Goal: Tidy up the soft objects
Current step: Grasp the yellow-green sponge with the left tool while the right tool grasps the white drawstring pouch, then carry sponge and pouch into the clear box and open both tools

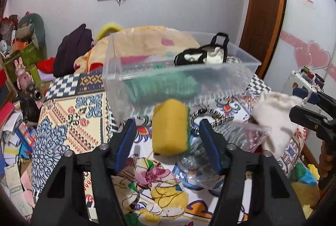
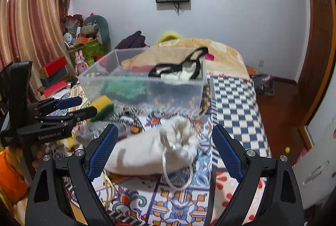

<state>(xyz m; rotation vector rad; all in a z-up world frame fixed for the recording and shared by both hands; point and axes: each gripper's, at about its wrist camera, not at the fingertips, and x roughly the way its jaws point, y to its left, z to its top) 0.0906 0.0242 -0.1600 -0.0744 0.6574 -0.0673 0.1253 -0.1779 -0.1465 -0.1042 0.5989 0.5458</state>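
Both grippers' jaws stand apart, the left gripper [image 1: 167,137] around a yellow-and-green sponge [image 1: 170,128], the right gripper [image 2: 163,150] around a white drawstring pouch [image 2: 155,152]; closing off-centre could let either squash and slip.

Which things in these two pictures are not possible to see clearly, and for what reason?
- Green item inside the clear bin, both views: frosted wall and blur hide its kind.
- Clear plastic bag, left wrist view: contents unreadable, partly behind the left gripper finger.
- White drawstring pouch, between the open right gripper fingers: contents hidden by fabric.
- Yellow sponge: blurred; contact with the bed unclear.
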